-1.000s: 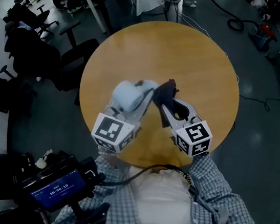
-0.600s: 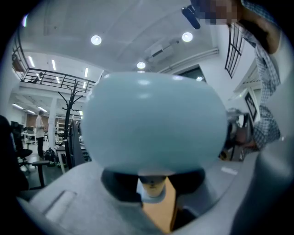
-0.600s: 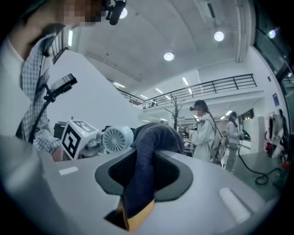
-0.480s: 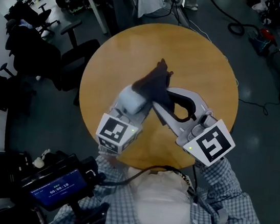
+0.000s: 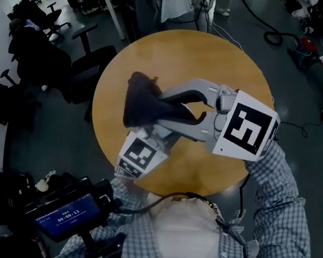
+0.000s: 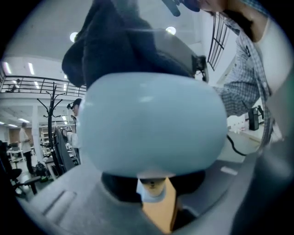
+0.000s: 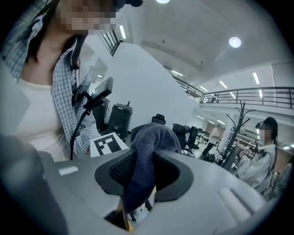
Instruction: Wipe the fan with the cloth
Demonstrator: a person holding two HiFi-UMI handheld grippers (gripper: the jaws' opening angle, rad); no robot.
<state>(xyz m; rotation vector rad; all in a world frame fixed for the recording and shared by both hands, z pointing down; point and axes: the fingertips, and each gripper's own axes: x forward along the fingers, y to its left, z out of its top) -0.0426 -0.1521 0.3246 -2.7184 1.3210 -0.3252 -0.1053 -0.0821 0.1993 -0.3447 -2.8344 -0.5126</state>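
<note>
Head view: right claw (image 5: 155, 108) pinching cloth (image 5: 137, 95) has risen above the fan (image 6: 151, 124) gripped in left claw (image 6: 154, 183).

The only readable figures are on the small lit screen (image 5: 61, 217) of a dark device at the bottom left of the head view. It shows a row of pale digits split by colons, a clock count that looks like 00:00:11, though the last digits are too small to be sure of. The right cube (image 5: 246, 126) and the left cube (image 5: 141, 155) each carry a black-and-white square code pattern, with no letters or numbers. The right gripper view shows the same kind of pattern on the left cube. No brand name or label can be read anywhere.
</note>
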